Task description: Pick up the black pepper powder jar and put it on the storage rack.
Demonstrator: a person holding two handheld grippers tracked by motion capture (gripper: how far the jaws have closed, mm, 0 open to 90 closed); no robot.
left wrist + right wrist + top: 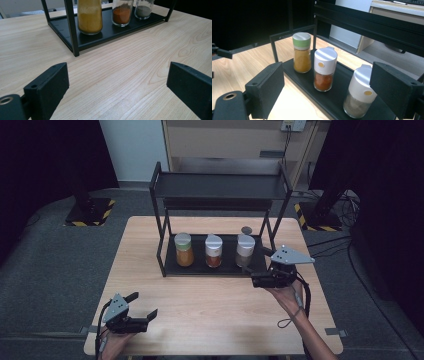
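Overhead, a black two-tier rack (165, 250) was seen standing toward the far middle of the wooden counter (210, 300). Three spice jars were lined up on its lower shelf: a green-capped jar (183, 249) of yellow powder at the left, a white-capped jar of red powder (213, 251) in the middle, and a white-capped jar of grey powder (245, 250) at the right. All three were upright and spaced apart.

The right tool (256, 279) was held just beside the rack's front right corner, close to the grey powder jar. In the right gripper view its jaws were spread wide, with nothing pinched between them; the grey powder jar (359, 95) was seen nearest, low between the jaws, with the red powder jar (324, 68) and the green-capped jar (302, 52) farther along the shelf.

The left tool (142, 307) was held low over the near left part of the counter, well apart from the rack. Its jaws were also spread wide and empty, with bare wood (120, 82) seen between them in the left gripper view.
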